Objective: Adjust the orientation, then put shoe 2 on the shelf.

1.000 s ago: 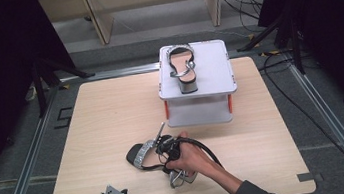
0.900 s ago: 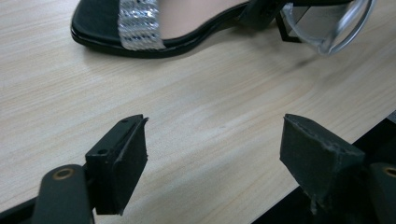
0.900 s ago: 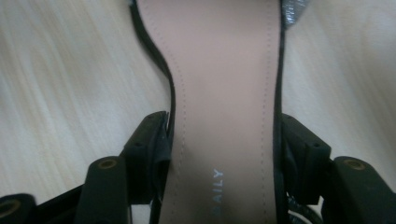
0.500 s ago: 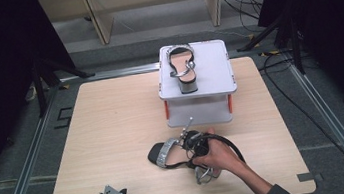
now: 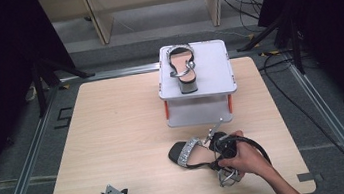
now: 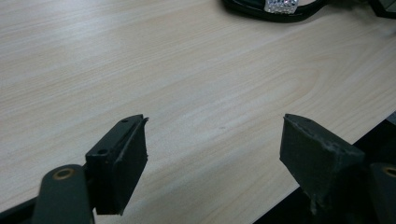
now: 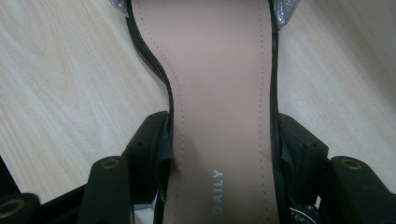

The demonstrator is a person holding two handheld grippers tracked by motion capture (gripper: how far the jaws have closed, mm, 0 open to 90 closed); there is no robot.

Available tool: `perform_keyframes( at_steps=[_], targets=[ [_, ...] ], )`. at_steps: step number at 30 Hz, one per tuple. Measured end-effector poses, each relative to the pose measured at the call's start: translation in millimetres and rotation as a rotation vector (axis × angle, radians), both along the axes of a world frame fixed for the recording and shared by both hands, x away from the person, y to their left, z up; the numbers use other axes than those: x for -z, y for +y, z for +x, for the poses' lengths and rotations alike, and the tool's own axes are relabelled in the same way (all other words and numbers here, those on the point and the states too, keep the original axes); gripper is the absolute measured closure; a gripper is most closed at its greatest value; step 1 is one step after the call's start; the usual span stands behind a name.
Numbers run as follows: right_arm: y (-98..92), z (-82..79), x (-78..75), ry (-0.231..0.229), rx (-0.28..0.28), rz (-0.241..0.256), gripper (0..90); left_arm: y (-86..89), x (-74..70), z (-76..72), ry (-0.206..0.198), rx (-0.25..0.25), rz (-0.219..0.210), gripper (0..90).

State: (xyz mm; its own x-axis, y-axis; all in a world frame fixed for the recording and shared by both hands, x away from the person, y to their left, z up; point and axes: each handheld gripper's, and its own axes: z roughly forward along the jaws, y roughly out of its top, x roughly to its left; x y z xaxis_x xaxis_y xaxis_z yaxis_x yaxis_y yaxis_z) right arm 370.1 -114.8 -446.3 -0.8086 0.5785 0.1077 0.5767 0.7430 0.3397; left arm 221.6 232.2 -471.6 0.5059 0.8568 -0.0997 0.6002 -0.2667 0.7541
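While right fingers (image 7: 219, 154) clamp sandal (image 5: 192, 152), lift level onto stand (image 5: 216, 66) beside its mate (image 5: 182, 68); left fingers (image 6: 212, 163) apart.

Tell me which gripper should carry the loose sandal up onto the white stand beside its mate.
Right. The right gripper has its jaws closed on the sandal near the white stand. The left gripper is open over bare table.

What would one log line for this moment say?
right claw: shut on sandal | left claw: open, idle over table | second sandal: on white stand
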Motion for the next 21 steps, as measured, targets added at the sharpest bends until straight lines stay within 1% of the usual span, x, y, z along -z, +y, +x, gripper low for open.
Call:
perform_keyframes(
  at_steps=[1, 2, 3, 4, 5, 6, 7, 8, 9, 10, 11, 12, 13, 14, 15, 16, 17, 18, 19, 20, 21],
  targets=[
    [-0.4, 0.4, -0.5, -0.003, -0.001, 0.0, 41.5, 0.7, 0.2, 0.4, -0.002, 0.002, 0.013, 22.7],
    [0.5, -0.1, -0.1, 0.005, 0.003, 0.0, 41.1, 0.9, 0.2, 0.3, -0.002, 0.002, 0.012, 22.7],
    [0.9, 0.9, -0.2, -0.004, -0.016, -0.003, 39.8, 0.8, 0.3, 0.1, -0.002, 0.0, 0.009, 22.7],
    [0.9, 0.9, -0.2, -0.004, -0.016, -0.003, 39.8, 0.8, 0.3, 0.1, -0.002, 0.0, 0.009, 22.7],
    [4.8, 1.8, -1.6, 0.0, -0.023, -0.02, 33.4, -0.5, -0.1, -0.9, 0.001, 0.0, -0.019, 22.7],
    [7.9, 2.5, -3.0, -0.008, -0.015, -0.032, 31.3, -1.1, 0.1, -1.1, 0.001, 0.001, -0.02, 22.7],
    [11.3, 4.7, -3.5, -0.017, -0.027, -0.04, 31.2, -1.7, 0.3, -1.3, -0.001, 0.002, -0.02, 22.7],
    [15.2, 6.5, -4.4, -0.016, -0.04, -0.048, 31.1, -1.8, 0.3, -1.4, -0.001, 0.003, -0.018, 22.7],
    [19.5, 8.6, -4.8, -0.008, -0.054, -0.057, 29.1, -0.1, -0.1, -0.9, -0.006, 0.011, 0.018, 22.7],
    [23.9, 10.5, -4.7, -0.001, -0.052, -0.07, 28.8, -1.5, -0.3, -2.0, -0.005, 0.005, -0.021, 22.7],
    [27.2, 14.1, -4.2, -0.012, -0.073, -0.077, 28.9, -1.4, -0.3, -2.1, -0.007, 0.001, -0.024, 22.7],
    [27.2, 14.1, -4.2, -0.012, -0.073, -0.077, 28.9, -1.4, -0.3, -2.1, -0.007, 0.001, -0.024, 22.7],
    [33.6, 17.9, -2.7, 0.002, -0.063, -0.102, 28.9, 1.4, -0.5, -0.6, -0.009, 0.008, 0.02, 22.6],
    [35.8, 19.9, -1.9, 0.008, -0.061, -0.11, 29.0, -0.2, -0.6, -1.5, -0.005, 0.002, -0.016, 22.6],
    [37.3, 21.5, -0.5, 0.011, -0.066, -0.12, 28.1, 0.6, -0.6, -1.3, -0.005, 0.007, 0.006, 22.6],
    [39.0, 22.1, 0.7, 0.018, -0.066, -0.122, 26.7, -1.2, -0.3, -2.3, -0.005, 0.005, -0.021, 22.6],
    [40.3, 21.8, 1.3, 0.031, -0.059, -0.128, 26.2, -0.7, -0.9, -2.5, -0.001, 0.013, -0.005, 22.6],
    [40.6, 22.6, 1.8, 0.022, -0.074, -0.13, 26.1, -1.7, -0.6, -2.7, -0.006, 0.01, -0.015, 22.6],
    [41.4, 20.6, 0.6, 0.028, -0.054, -0.136, 26.1, -0.5, -0.7, -2.2, -0.007, 0.014, 0.015, 22.6],
    [40.2, 22.3, 1.9, 0.013, -0.081, -0.13, 26.2, -0.3, -0.4, -2.1, -0.007, 0.015, 0.022, 22.6],
    [40.2, 21.0, 2.1, 0.013, -0.07, -0.136, 26.2, -1.4, -0.3, -2.8, -0.007, 0.012, -0.014, 22.6]
  ],
)
